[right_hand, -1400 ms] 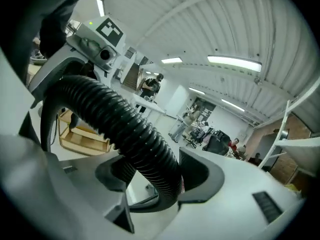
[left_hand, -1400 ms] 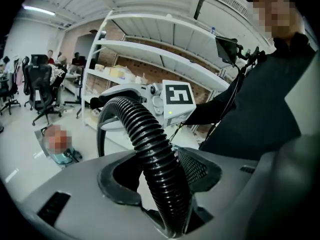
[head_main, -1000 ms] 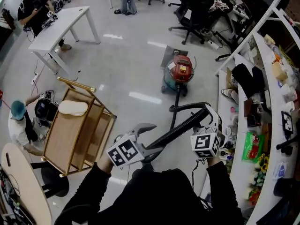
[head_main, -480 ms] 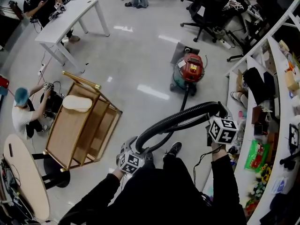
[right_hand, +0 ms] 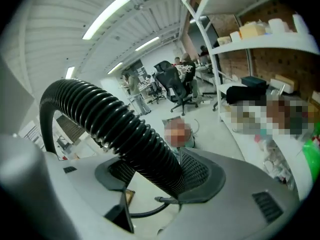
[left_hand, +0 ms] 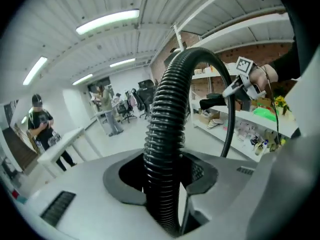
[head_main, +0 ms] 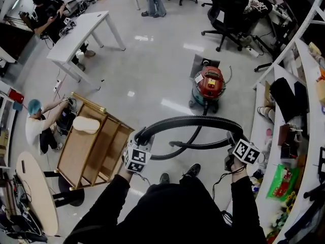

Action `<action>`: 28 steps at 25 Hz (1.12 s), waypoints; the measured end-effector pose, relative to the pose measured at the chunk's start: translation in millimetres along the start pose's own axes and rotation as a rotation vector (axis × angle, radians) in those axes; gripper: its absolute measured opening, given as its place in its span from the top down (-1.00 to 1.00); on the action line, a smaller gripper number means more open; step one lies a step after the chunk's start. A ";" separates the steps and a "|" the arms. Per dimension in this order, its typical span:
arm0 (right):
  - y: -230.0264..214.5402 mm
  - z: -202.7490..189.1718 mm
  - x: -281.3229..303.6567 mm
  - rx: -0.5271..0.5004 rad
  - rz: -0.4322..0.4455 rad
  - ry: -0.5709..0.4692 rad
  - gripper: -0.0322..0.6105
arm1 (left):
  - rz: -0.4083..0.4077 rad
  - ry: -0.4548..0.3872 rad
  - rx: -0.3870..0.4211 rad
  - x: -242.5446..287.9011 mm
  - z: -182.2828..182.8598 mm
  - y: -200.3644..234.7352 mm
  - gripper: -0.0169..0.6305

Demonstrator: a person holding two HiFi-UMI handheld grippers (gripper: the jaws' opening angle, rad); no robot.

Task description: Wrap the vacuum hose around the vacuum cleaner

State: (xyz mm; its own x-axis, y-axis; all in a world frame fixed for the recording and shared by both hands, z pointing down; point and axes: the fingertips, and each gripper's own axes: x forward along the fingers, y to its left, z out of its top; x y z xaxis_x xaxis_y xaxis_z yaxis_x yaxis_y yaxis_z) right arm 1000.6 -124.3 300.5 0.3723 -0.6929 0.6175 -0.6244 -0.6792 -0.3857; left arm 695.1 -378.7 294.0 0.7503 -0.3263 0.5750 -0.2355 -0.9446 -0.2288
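Risen into arch since second ago: black ribbed flexible vacuum hose. Left hand-held gripper closing round it, right hand-held gripper clenched. Probably light, springy; grip ribs mid-length.

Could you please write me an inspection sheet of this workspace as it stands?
Surface: glossy grey floor, bare around the machine.
Job's things: red vacuum cleaner upright on the floor; black vacuum hose arched in the air between both claws, not yet wrapped.
Clutter: wooden cart at left.
Claws: left claw closing, with the vacuum hose between its jaws; right claw shut on the vacuum hose.
Cables: thin cord looping beside the vacuum cleaner.
Surroundings: white desk, office chairs, shelves, several people.
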 end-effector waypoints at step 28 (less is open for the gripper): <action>65.2 78.0 66.0 -1.275 0.242 -0.047 -0.19 | -0.141 -0.333 1.214 138.2 267.9 -147.4 0.44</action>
State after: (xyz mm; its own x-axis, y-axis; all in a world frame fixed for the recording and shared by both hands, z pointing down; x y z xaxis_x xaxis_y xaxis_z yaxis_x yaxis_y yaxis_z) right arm 1038.0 -233.2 262.6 0.1665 -0.7901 0.5899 -0.8784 0.1529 0.4529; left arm 999.0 -274.8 196.8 0.8826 -0.0345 0.4689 0.4432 -0.2716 -0.8543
